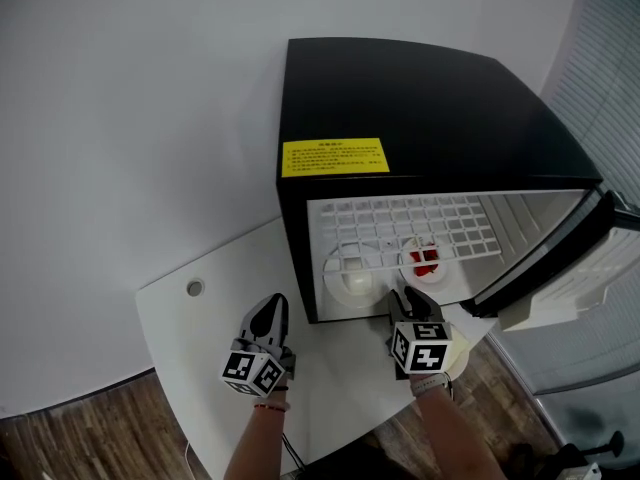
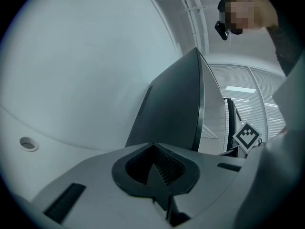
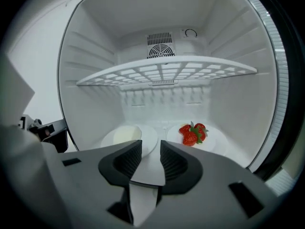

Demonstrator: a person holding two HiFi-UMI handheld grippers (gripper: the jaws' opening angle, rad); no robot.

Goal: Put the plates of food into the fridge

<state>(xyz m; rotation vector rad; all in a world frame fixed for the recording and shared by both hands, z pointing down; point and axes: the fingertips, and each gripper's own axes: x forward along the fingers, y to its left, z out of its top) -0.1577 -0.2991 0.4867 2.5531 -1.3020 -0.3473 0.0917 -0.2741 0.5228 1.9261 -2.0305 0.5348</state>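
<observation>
Right gripper (image 1: 406, 300) tilts down toward fridge (image 1: 420, 98), jaws apart.

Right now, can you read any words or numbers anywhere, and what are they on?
Yellow sticker on top of the black fridge: black print, too small to read.
Cubes on the left claw and right claw: black-and-white square patterns, no words.
No other writing shows.
</observation>
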